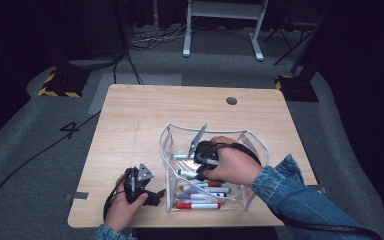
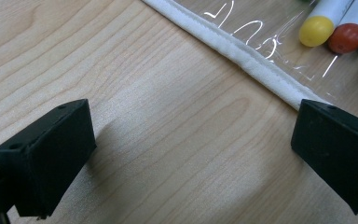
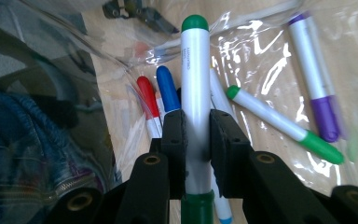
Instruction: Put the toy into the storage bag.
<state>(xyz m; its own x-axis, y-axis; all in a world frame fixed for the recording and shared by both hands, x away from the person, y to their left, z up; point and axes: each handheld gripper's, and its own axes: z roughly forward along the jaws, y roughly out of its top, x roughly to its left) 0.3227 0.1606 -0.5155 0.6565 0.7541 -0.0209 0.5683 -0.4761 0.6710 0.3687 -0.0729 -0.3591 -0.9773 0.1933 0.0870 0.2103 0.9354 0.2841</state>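
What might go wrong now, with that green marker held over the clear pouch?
The right hand-held gripper pinches the smooth green marker at mid-barrel, so it may slip or swivel. Markers lying loose in the clear pouch could get knocked as it comes down. The left hand-held gripper stands open beside the pouch's white edge, so the pouch might shift.

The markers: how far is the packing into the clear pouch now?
Done: several markers lie inside the pouch. In hand: the right tongs grip a green marker over them. The left tongs are open beside the pouch. Left: releasing that marker.
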